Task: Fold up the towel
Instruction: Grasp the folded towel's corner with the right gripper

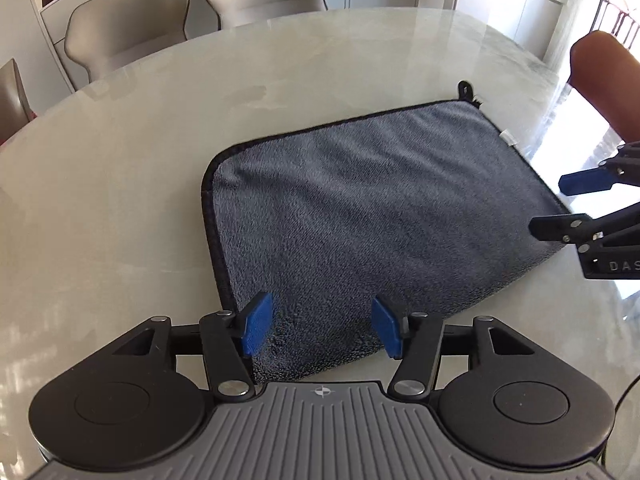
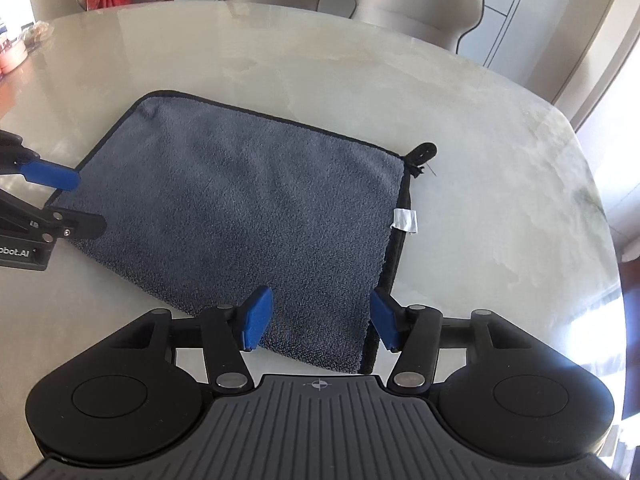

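- Tabletop, pale and glossy, carries everything; chairs stand beyond its far edge.
- Towel, grey with a dark hem, lies flat on the tabletop as a neat rectangle. It looks already doubled: in the right wrist view a second layer shows under its right edge.
- Left gripper hangs over the towel's near left corner, fingers well apart with only cloth below them, nothing clamped.
- Right gripper hangs over the towel's near right corner, fingers likewise spread and holding nothing.
- Step, as I judge it: one fold is laid and let go. A further fold would call for both grippers to close on matching corners of the towel and carry them across together, keeping the hems lined up.
- White label sticks out from the towel's right edge; the right wrist view shows it clearly, the left only as a speck.
- Hanging loop sits at the towel's far right corner.
- Left wrist view alone shows the towel's left hem and rounded far left corner closely.
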Demonstrator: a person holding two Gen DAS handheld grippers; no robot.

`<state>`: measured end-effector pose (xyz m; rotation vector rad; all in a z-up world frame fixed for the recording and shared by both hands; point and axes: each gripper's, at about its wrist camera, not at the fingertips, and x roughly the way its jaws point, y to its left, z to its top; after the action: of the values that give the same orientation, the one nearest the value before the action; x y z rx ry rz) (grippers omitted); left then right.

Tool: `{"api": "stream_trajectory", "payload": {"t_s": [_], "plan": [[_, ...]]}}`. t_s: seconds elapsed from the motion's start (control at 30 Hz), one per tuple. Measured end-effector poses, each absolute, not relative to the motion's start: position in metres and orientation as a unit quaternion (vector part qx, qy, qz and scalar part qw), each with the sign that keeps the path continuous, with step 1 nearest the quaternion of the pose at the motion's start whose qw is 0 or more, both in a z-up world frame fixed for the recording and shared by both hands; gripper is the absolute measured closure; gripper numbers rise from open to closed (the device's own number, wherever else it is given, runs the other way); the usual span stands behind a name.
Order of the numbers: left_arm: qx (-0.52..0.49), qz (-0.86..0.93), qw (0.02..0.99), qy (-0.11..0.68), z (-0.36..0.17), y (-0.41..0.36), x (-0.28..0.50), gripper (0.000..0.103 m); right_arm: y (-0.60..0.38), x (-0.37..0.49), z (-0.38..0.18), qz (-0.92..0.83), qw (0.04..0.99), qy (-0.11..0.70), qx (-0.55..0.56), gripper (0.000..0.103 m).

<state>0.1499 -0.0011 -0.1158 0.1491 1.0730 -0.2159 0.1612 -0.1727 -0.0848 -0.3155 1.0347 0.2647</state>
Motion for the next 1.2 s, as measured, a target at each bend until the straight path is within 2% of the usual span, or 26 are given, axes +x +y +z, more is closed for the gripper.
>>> {"api": "stream_trajectory", "payload": {"t_s": [0.27, 0.47, 0.53, 0.6, 0.63, 0.67, 0.73, 0.8, 0.9, 0.97, 1.0, 1.1, 1.2], "plan": [[0.060, -0.103, 0.850, 0.513, -0.122, 0.002, 0.152, 0.034, -0.171, 0.169, -0.097, 0.118, 0.837, 0.510, -0.158, 0.047], [0.053, -0.103, 0.850, 0.514, -0.121, 0.003, 0.153, 0.033, -0.171, 0.171, -0.099, 0.114, 0.836, 0.512, -0.162, 0.040], [0.046, -0.104, 0.852, 0.511, -0.116, 0.004, 0.154, 0.033, -0.178, 0.171, -0.092, 0.126, 0.845, 0.502, -0.133, 0.039], [0.039, -0.103, 0.857, 0.503, -0.111, 0.006, 0.155, 0.033, -0.186, 0.172, -0.083, 0.139, 0.856, 0.488, -0.101, 0.028], [0.034, -0.102, 0.860, 0.499, -0.108, 0.007, 0.156, 0.033, -0.190, 0.172, -0.079, 0.146, 0.862, 0.479, -0.082, 0.009], [0.028, -0.101, 0.863, 0.494, -0.105, 0.009, 0.157, 0.032, -0.199, 0.171, -0.073, 0.155, 0.871, 0.462, -0.058, 0.001], [0.020, -0.100, 0.867, 0.488, -0.101, 0.010, 0.160, 0.032, -0.218, 0.170, -0.063, 0.172, 0.891, 0.421, -0.004, 0.000], [0.016, -0.101, 0.867, 0.489, -0.102, 0.010, 0.164, 0.032, -0.232, 0.174, -0.062, 0.176, 0.895, 0.408, 0.031, 0.002], [0.013, -0.100, 0.864, 0.493, -0.106, 0.009, 0.169, 0.032, -0.260, 0.185, -0.067, 0.167, 0.892, 0.409, 0.092, 0.014], [0.010, -0.099, 0.860, 0.500, -0.111, 0.009, 0.173, 0.032, -0.276, 0.193, -0.079, 0.173, 0.879, 0.426, 0.126, 0.044], [0.009, -0.099, 0.859, 0.502, -0.113, 0.009, 0.174, 0.032, -0.281, 0.195, -0.085, 0.177, 0.871, 0.436, 0.141, 0.048], [0.008, -0.099, 0.857, 0.505, -0.117, 0.008, 0.177, 0.032, -0.288, 0.198, -0.100, 0.172, 0.859, 0.453, 0.165, 0.049], [0.006, -0.100, 0.856, 0.507, -0.120, 0.007, 0.178, 0.032, -0.291, 0.194, -0.115, 0.167, 0.845, 0.470, 0.190, 0.058]]}}
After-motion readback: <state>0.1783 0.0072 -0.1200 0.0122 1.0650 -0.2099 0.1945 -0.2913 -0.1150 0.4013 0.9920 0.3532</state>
